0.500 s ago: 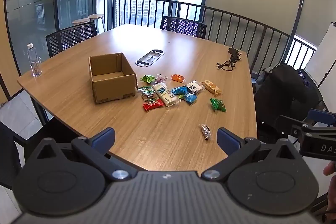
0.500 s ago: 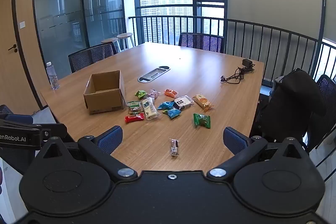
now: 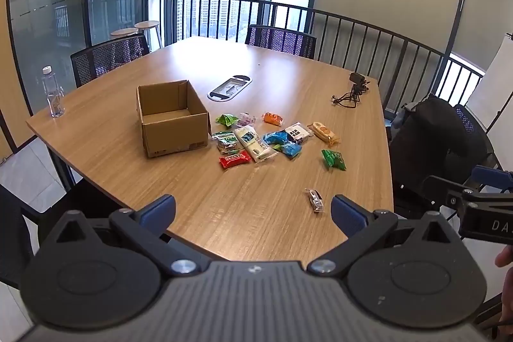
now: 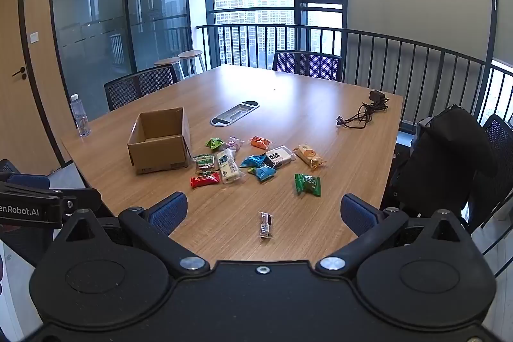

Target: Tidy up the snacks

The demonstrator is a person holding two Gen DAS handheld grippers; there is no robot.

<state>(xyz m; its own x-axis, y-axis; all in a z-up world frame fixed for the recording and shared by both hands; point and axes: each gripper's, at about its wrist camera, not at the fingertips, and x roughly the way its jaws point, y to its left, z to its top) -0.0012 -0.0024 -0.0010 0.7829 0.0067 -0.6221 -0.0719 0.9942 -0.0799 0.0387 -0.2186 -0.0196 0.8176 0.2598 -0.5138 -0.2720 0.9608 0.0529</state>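
An open cardboard box (image 3: 173, 117) (image 4: 159, 140) stands on the wooden table (image 3: 256, 223) (image 4: 224, 223). To its right lie several snack packs: a red one (image 3: 234, 159) (image 4: 205, 180), a white one (image 3: 255, 144) (image 4: 229, 166), blue ones (image 3: 282, 143) (image 4: 258, 165), a green one (image 3: 333, 159) (image 4: 307, 183), an orange one (image 3: 273, 118) (image 4: 260, 142). A small clear pack (image 3: 314, 199) (image 4: 266, 224) lies alone near the front edge. My left gripper (image 3: 253, 209) and right gripper (image 4: 264, 207) hover open before the table's near edge, holding nothing.
A water bottle (image 3: 54, 93) (image 4: 80, 116) stands at the table's left corner. A black charger cable (image 3: 351, 92) (image 4: 364, 114) lies at the far right. A cable hatch (image 3: 229, 88) sits mid-table. Mesh chairs ring the table; a black jacket (image 4: 449, 159) hangs on the right one.
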